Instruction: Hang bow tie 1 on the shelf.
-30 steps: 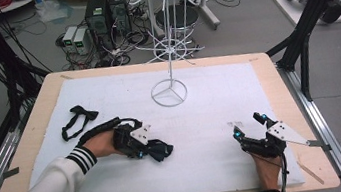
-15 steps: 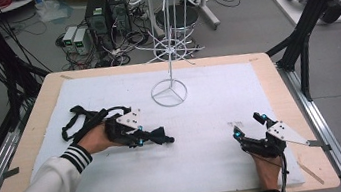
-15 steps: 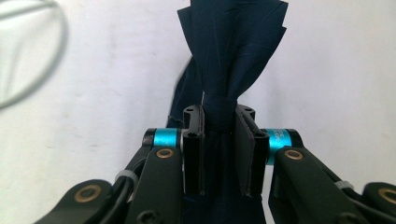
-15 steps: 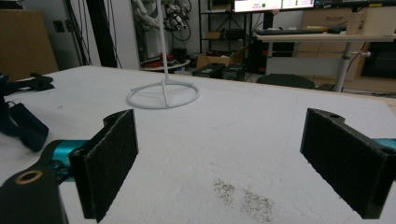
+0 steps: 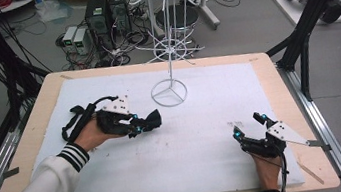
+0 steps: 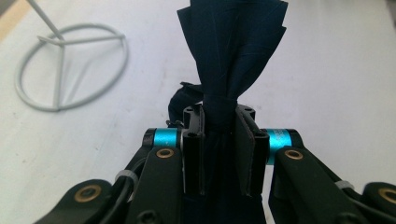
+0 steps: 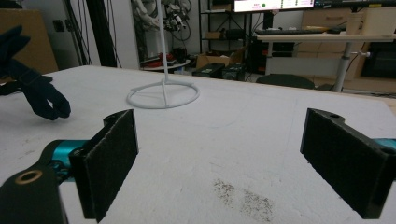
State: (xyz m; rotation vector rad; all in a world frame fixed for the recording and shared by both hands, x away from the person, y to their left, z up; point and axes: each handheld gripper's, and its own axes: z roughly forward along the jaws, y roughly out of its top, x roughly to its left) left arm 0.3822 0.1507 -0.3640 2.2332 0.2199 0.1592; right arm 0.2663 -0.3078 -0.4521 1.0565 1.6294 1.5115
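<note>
Left claw (image 5: 148, 123) — pressed together on a bunched dark blue cloth (image 6: 232, 51), which fans out beyond the pads; in the high view claw and cloth sit over the white desk (image 5: 214, 135) at about 9 o'clock, with the white wire rack (image 5: 169, 92) near them toward 1 o'clock. Right claw (image 5: 248, 125) — spread wide with nothing between its pads (image 7: 112, 158), resting low at about 4 o'clock, well apart from the cloth.
</note>
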